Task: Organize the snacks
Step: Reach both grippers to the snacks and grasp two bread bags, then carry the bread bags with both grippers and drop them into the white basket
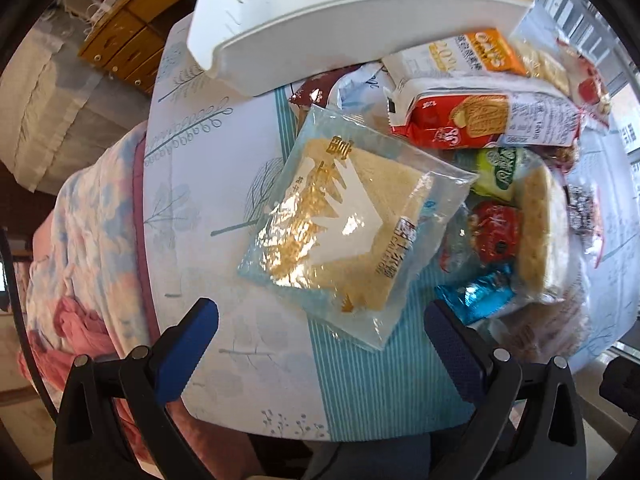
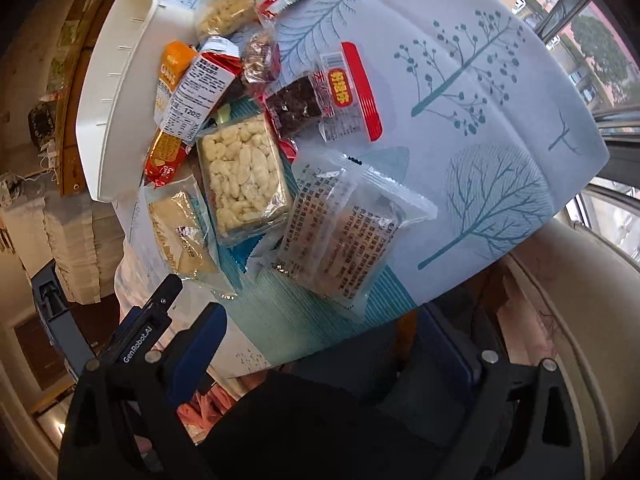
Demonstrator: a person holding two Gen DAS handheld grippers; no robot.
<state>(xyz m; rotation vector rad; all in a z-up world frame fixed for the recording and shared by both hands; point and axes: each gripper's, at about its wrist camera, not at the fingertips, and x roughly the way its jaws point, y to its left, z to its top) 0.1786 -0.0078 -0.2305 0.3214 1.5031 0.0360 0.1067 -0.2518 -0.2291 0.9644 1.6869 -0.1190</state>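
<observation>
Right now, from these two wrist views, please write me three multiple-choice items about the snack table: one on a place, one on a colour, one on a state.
1. Where does the white basket stand relative to the snack pile?
A. at the far edge of the table, behind the pile
B. on the floor
C. on top of the pile

2. What colour are the pads of the left gripper?
A. red
B. blue
C. yellow

3. In what state is the left gripper?
A. shut on the bread packet
B. shut on nothing
C. open, holding nothing

Key: 1 A, the basket sits on the tablecloth beyond the packets. 2 B, both pads show blue. 3 C, the fingers stand wide apart, with the bread packet lying on the table ahead of them.
</observation>
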